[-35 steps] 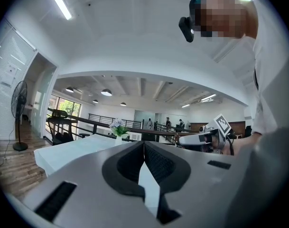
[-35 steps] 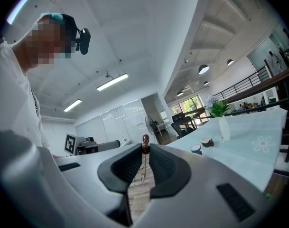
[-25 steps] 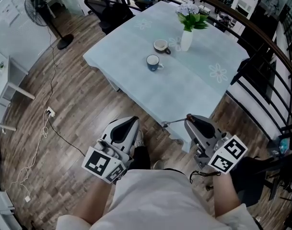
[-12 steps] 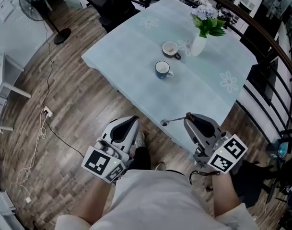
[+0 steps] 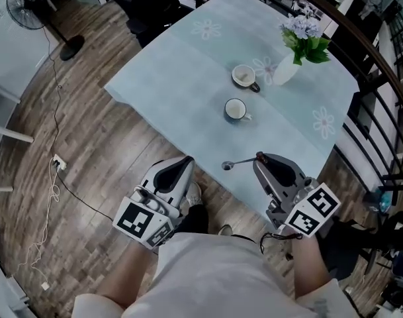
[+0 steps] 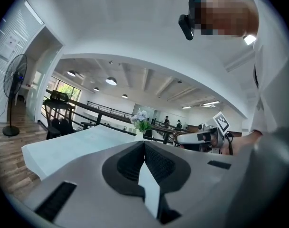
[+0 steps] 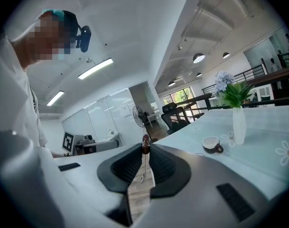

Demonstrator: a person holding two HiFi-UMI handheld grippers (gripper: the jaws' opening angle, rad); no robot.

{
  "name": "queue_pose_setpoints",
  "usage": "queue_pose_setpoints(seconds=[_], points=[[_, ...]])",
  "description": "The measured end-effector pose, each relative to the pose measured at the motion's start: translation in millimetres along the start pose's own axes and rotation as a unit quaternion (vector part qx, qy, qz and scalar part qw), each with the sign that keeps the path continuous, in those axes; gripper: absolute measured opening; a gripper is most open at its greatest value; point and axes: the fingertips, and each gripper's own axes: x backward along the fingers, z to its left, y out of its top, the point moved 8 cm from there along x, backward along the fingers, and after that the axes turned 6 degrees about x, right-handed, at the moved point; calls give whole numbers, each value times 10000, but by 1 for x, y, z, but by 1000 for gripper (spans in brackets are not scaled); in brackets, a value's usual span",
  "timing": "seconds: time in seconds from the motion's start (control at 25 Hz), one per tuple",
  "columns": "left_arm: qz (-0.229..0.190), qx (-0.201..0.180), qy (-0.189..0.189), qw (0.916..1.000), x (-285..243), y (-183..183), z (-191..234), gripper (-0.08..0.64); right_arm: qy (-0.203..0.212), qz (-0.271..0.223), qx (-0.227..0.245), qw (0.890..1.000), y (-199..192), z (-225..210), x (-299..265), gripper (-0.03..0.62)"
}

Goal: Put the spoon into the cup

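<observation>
My right gripper (image 5: pixel 259 158) is shut on a metal spoon (image 5: pixel 237 163), whose bowl sticks out to the left over the table's near edge. In the right gripper view the spoon (image 7: pixel 145 142) sits pinched between the pads. A blue cup (image 5: pixel 235 109) stands on the pale blue tablecloth (image 5: pixel 181 71) just beyond the spoon. A second, brown-rimmed cup (image 5: pixel 245 77) stands farther back, also seen as the cup (image 7: pixel 211 144) in the right gripper view. My left gripper (image 5: pixel 185 161) hangs over the wooden floor left of the table, jaws shut and empty (image 6: pixel 144 145).
A white vase of flowers (image 5: pixel 300 45) stands at the table's far right. Black chairs (image 5: pixel 148 5) stand behind the table, a floor fan (image 5: pixel 29 2) at the far left. A dark railing (image 5: pixel 380 111) runs along the right. A cable (image 5: pixel 55 171) trails over the floor.
The table and cups have come closer and lower in the head view. Both grippers keep their pose, and the spoon's bowl now reaches over the table edge.
</observation>
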Motion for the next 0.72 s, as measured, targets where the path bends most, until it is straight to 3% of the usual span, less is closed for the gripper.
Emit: queue_pose_setpoints(seconds=[0.32, 0.72], points=[[151, 82, -234, 9996, -24, 21, 62, 21, -308, 144, 4, 9994, 16, -20, -62, 60], [273, 106, -456, 9985, -58, 35, 101, 21, -541, 152, -34, 9984, 32, -53, -99, 60]])
